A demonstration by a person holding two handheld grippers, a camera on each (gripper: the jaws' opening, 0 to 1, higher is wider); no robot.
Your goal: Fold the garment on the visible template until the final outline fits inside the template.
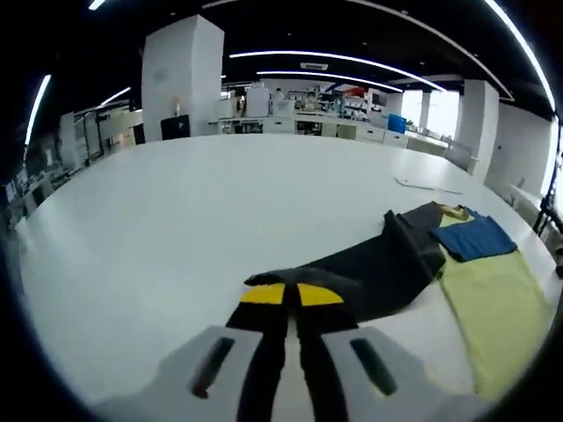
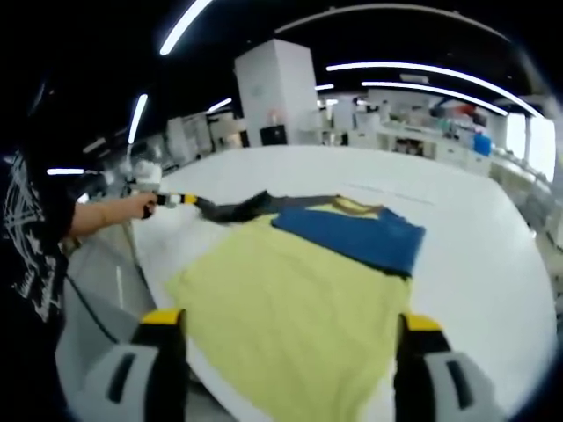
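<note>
Open lab hall behind, wide white surface (image 1: pixel 176 229) in front. Spread across it near the edge, the yellow, blue and dark garment (image 2: pixel 299 299). Left gripper (image 1: pixel 290 294) with fingers closed on the dark sleeve (image 1: pixel 369 268), drawn out sideways. Right gripper (image 2: pixel 286 338) hovering over the yellow hem, fingers spread wide, empty. Best carried over low and taut, laid flat without dragging the body.

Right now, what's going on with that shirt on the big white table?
A person is working on a shirt spread on a white table, a gripper in each hand. The shirt is yellow with a blue chest panel and dark sleeves. The left gripper is shut on a dark sleeve and holds it stretched out to the side. The right gripper is open, its jaws wide apart over the yellow lower part. No fold shows yet.
</note>
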